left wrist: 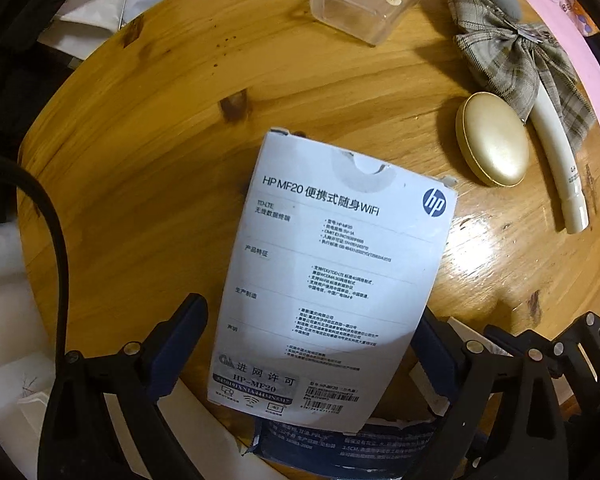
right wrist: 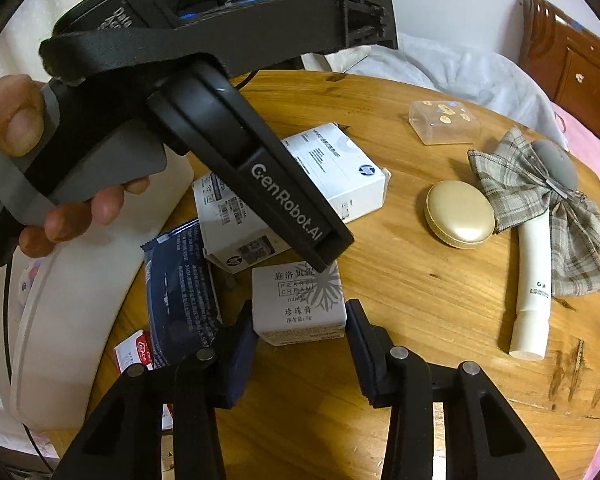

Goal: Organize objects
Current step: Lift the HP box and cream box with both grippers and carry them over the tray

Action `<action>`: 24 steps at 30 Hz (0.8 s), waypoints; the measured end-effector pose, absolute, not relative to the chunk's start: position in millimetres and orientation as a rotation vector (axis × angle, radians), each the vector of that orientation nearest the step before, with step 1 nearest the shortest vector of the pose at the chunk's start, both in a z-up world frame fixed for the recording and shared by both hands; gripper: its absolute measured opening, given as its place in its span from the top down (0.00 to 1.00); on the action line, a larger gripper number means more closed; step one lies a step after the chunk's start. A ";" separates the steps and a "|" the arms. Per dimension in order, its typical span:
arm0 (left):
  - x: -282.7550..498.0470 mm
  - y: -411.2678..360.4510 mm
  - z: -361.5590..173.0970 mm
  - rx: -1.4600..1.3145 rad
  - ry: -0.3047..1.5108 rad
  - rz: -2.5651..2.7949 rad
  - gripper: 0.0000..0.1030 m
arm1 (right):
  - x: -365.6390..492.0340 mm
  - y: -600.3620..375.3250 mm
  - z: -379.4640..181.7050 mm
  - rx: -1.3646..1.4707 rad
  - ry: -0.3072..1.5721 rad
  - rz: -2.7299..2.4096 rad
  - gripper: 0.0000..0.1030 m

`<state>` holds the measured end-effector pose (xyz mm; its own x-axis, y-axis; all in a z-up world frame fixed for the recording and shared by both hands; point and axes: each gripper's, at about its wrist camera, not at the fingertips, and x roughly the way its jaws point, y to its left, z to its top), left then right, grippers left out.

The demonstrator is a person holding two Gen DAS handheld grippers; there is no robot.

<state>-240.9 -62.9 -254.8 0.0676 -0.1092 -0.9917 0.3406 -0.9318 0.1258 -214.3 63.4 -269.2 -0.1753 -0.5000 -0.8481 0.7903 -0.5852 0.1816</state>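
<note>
My right gripper (right wrist: pixel 300 338) has its jaws spread to either side of the small pearl cream box (right wrist: pixel 299 306) on the desk (right wrist: pixel 420 280); whether the pads press it I cannot tell. My left gripper (left wrist: pixel 312 344) has its jaws around the white HP WiFi box (left wrist: pixel 332 276), the right pad against its edge, the left one just clear. That box lies partly on a dark blue packet (left wrist: pixel 340 446). Farther off sit a gold oval case (right wrist: pixel 460 214), a white tube (right wrist: pixel 534 280) under a plaid bow (right wrist: pixel 540 196), and a clear plastic box (right wrist: pixel 444 122).
</note>
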 end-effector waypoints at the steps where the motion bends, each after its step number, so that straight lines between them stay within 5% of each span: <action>1: -240.8 -60.8 -253.0 2.014 0.227 -1.939 0.10 | -214.2 64.3 -269.3 1.197 0.374 -1.875 0.58; 3: -240.8 -57.8 -249.0 1.993 0.239 -1.961 0.20 | -213.7 66.9 -268.9 1.210 0.362 -1.877 0.58; 6: -240.5 -53.8 -245.3 1.968 0.251 -1.970 0.22 | -212.5 70.3 -266.5 1.221 0.347 -1.883 0.58; 24: -176.8 -2.0 -107.0 1.664 0.264 -2.173 0.23 | -170.4 104.9 -181.2 1.218 0.203 -1.988 0.58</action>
